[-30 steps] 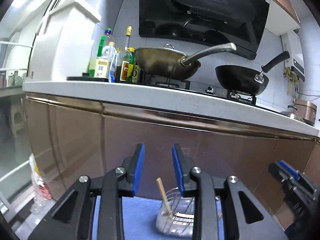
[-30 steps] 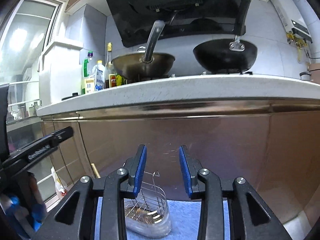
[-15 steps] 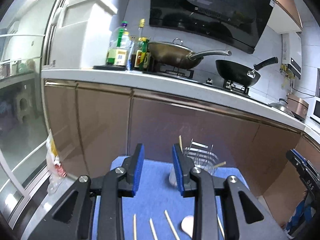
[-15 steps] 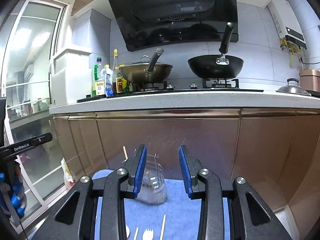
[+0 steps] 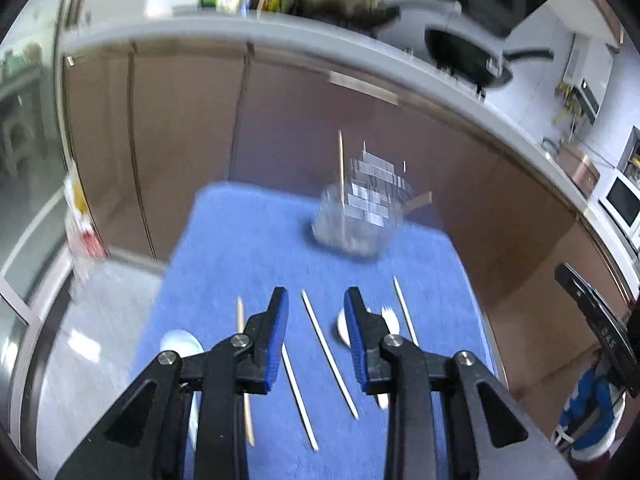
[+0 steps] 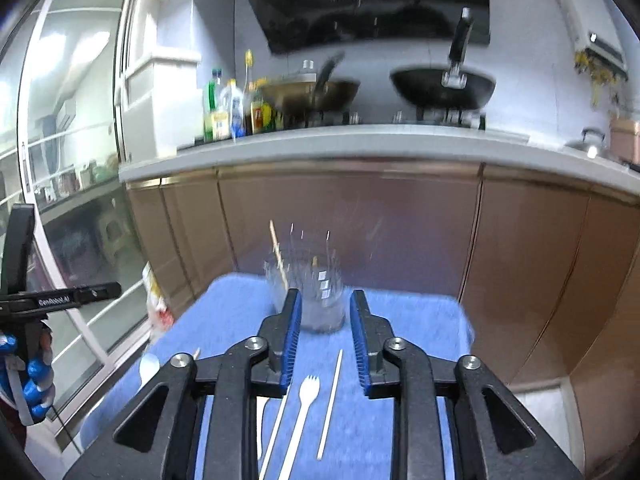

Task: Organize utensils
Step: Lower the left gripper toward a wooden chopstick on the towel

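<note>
Over blue mat point(image 5: 248, 240) on low worktop: both views tipped down since a second ago, laid-out utensils now in sight, pick can begin. Left gripper point(image 5: 316, 332) half-wide, empty, above chopstick point(image 5: 328, 352). Right gripper point(image 6: 325, 340) half-wide, empty, above white fork point(image 6: 306, 400). Clear holder point(image 5: 360, 212) at mat's far end, one stick inside. Spoon point(image 5: 180, 342) at left edge. Nothing blocks; motion blur.

Both wrist views have tipped down from the stove wall toward the blue cloth mat point(image 5: 248, 240). Pale wooden chopsticks point(image 5: 329, 352) and a white plastic fork point(image 6: 307, 394) now show, which were hidden before.
</note>
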Demonstrator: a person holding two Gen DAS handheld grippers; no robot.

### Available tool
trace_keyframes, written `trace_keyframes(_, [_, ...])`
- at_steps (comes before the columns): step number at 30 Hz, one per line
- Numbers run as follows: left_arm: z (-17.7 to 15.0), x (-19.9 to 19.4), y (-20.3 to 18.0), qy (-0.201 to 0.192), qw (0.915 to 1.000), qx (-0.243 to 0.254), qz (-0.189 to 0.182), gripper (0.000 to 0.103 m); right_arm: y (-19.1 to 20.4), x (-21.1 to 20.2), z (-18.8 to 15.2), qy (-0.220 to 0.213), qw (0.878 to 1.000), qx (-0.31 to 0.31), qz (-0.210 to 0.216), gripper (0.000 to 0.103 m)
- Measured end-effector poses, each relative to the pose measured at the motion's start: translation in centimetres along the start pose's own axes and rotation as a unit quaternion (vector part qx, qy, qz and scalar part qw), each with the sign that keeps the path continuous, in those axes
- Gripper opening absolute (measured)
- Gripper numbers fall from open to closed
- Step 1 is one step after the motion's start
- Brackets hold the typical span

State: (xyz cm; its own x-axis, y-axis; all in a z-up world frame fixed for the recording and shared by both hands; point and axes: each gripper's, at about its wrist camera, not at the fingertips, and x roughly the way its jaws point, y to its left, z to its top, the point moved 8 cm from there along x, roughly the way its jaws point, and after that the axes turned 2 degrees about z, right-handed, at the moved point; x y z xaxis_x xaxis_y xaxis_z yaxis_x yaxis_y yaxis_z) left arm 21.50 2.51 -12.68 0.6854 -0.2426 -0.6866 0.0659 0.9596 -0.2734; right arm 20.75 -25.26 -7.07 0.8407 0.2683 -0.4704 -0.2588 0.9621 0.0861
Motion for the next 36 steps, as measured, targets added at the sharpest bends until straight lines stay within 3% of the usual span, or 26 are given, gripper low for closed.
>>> trace_keyframes(4, [-2.7,3.6,-1.5,0.073,0.9966,-0.005,-0.038,0.028,-0.8,2.9,-2.4,0.055,0.998,0.009,0.009,0.018])
trace_keyframes(9, [-3.8,7.9,-1.6,0.129,0.9914,-0.008,-0.019,0.027,-1.4,7.3,-5.9,0.132,0.99,0.022,0.034,0.016])
trace_keyframes(17, [-4.5,14.9,0.3,0.226,0.9723,-0.061,-0.013,0.027,-0.1,13.6,-9.9,0.23,0.967,0.051,0.097,0.013])
trace_keyframes(27, [-4.6,20.2,1.6,0.298,0.9504,-0.089,0.004,0.027,4.2,21.3,-13.5,0.355,0.925,0.035,0.134,0.012])
trace_keyframes(36, [-5.5,22.0,2.1,0.336,0.937,-0.095,0.008,0.026,6.2,23.6,-15.1,0.412,0.905,-0.009,0.105,0.012])
